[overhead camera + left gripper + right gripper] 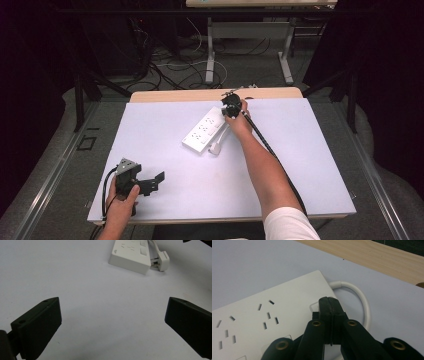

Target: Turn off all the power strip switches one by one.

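- The white power strip (203,129) lies flat on the pale worktop (165,120), a little above the middle of the high view, set on a slant from lower left to upper right.
- Its white plug (216,148) rests on the worktop just beside the strip's lower end; in the left gripper view the plug (162,258) sits at the upper right, next to the strip (131,255).
- The strip's white cable (359,297) leaves its far end and bends round in a loop, seen at the right of the right gripper view.
- The right gripper (231,106) is at the strip's upper right end in the high view, with the person's arm stretched up from the bottom right.
- In the right gripper view its jaws are pressed tight together with nothing between them, their tips over a raised square button on the strip (269,315) near its cable end; whether they touch it cannot be told.
- The left gripper (150,183) rests at the lower left of the worktop, well apart from the strip, held by the person's hand.
- Its jaws stand wide apart, bare worktop between them.
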Demonstrator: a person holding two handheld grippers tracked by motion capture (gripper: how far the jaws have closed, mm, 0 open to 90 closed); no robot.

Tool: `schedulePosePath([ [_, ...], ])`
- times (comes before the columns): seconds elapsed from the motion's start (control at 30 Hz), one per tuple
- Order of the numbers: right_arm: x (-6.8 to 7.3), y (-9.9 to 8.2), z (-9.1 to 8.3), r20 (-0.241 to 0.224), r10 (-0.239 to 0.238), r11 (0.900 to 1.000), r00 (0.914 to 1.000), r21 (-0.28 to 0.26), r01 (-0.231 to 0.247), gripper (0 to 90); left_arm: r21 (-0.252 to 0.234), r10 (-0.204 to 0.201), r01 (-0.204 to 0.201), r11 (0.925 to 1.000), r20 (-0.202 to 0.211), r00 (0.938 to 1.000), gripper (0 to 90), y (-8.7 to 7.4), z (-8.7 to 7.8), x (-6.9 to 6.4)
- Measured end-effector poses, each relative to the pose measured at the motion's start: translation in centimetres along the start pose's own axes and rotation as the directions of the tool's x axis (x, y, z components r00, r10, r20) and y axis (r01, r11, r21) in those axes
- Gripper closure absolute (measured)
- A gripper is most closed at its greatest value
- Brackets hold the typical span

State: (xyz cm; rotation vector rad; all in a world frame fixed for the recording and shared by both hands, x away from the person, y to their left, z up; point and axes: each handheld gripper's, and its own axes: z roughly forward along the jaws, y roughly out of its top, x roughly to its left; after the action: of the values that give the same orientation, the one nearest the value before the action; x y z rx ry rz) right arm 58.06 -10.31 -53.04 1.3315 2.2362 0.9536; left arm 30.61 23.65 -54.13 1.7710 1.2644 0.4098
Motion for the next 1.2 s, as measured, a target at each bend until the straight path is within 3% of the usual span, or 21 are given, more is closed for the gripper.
schedulePosePath([
  [0.23,-0.12,-0.2,-0.01,-0.019,0.018,0.9998,0.9997,0.007,-0.018,90.0,0.012,0.007,-0.007,0.9999,0.002,1.0,0.8,0.02,-0.05,-0.04],
  [0.53,0.06,-0.31,0.22,-0.001,-0.004,1.0,1.0,-0.004,0.004,90.0,0.012,0.006,-0.006,0.9999,0.002,1.0,0.8,0.02,-0.11,-0.04],
  [0.77,0.13,-0.32,0.27,0.0,0.028,0.9996,0.9996,-0.007,-0.028,90.0,0.009,0.005,-0.005,0.9999,0.002,1.0,0.8,-0.01,-0.11,-0.09],
  [1.2,-0.21,-0.51,0.09,-0.018,0.006,0.9995,0.9998,-0.032,-0.007,90.0,0.009,0.004,-0.004,1.0,0.001,1.0,0.8,-0.03,-0.09,-0.04],
])
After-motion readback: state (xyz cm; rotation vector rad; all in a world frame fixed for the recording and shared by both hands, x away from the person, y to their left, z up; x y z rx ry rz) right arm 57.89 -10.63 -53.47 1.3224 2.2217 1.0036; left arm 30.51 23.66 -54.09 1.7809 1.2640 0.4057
